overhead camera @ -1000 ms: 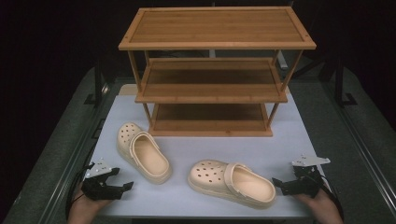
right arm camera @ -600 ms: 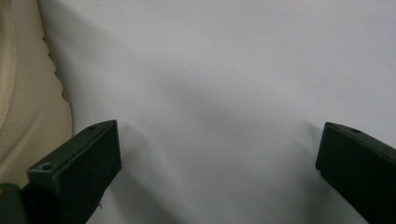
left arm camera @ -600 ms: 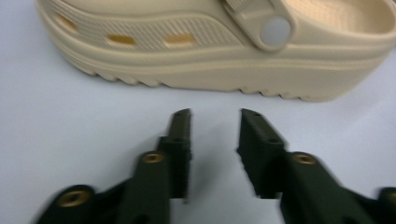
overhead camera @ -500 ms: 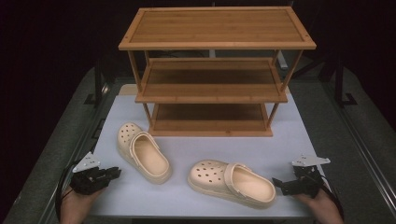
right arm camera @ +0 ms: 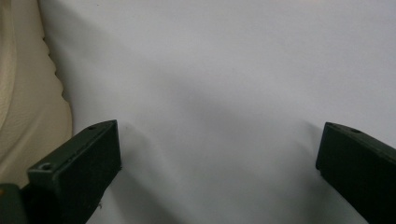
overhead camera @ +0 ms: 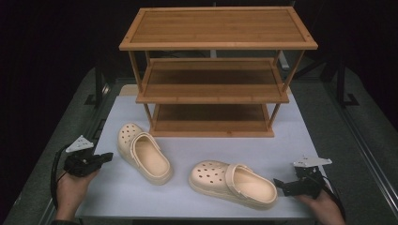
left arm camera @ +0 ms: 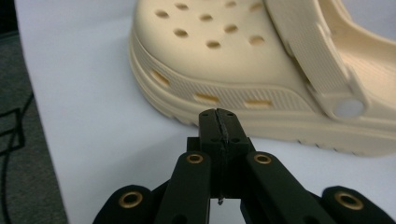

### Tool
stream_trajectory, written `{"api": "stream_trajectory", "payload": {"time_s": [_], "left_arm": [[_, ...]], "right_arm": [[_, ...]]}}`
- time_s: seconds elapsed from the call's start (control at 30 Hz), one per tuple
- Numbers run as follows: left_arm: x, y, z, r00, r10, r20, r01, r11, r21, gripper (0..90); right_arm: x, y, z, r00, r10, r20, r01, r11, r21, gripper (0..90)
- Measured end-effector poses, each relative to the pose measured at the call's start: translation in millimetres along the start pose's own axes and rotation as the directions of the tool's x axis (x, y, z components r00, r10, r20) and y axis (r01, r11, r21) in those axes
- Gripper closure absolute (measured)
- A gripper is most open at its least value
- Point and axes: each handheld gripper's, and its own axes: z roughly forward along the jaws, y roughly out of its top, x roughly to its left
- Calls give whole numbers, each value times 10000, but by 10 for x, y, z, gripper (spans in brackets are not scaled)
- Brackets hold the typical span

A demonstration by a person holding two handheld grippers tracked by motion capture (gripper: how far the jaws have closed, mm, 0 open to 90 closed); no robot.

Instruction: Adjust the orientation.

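Now the left gripper [overhead camera: 105, 157] has just snapped its jaws together on nothing and lifted toward the cream perforated foam clog [overhead camera: 143, 153] at its three o'clock, likely lining up a nudge, while the right gripper [overhead camera: 280, 183] rests wide open.

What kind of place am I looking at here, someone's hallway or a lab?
Probably a lab or recording bench: a bamboo shoe rack and two cream clogs staged on a white mat, dark surroundings, a person's hands holding grippers.
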Motion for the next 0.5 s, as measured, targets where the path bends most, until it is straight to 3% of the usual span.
{"api": "stream_trajectory", "payload": {"time_s": [0.27,0.5], "left_arm": [[186,264,36,9997,-229,40,231,9982,-550,900],[350,468,166,9988,-487,58,489,9963,-711,900]], "right_arm": [[0,-1,1,10000,5,0,-5,10000,-13,0],[1,-1,1,10000,6,1,-6,10000,-16,0]]}}
